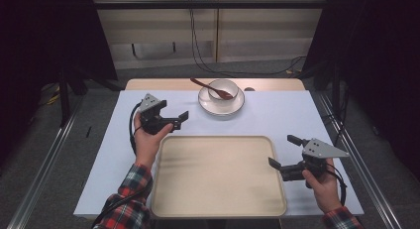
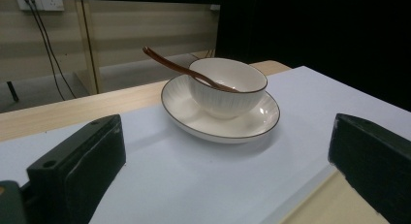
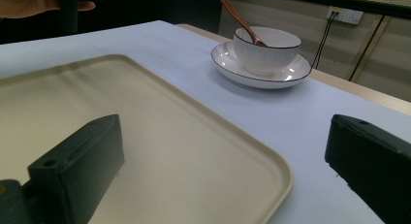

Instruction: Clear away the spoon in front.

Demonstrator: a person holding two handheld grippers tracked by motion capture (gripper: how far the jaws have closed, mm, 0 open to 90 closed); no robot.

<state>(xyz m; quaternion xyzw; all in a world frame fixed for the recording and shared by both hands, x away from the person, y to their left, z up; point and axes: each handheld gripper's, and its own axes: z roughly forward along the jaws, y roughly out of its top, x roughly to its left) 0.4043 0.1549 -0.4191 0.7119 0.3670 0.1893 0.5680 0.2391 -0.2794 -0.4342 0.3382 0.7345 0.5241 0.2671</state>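
Note:
A white bowl (image 1: 224, 85) stands on a white plate (image 1: 212, 108) at the back middle of the table. A brown spoon (image 1: 207, 87) leans in the bowl, its handle pointing back left. A beige tray (image 1: 218, 177) lies bare at the front middle. My left gripper (image 1: 173, 113) hovers open off the tray's far left corner, aimed at the bowl (image 2: 228, 93) and plate (image 2: 228, 129). My right gripper (image 1: 285, 151) is open over the tray's right edge (image 3: 286, 178), with nothing between its jaws. Beyond it stand the bowl (image 3: 266, 52) and spoon (image 3: 240, 18).
A white sheet (image 1: 297, 115) covers the table, and a strip of bare wood (image 1: 148, 84) shows along the back edge. Cables (image 1: 198, 55) trail over the floor behind. Dark curtains hang at both sides.

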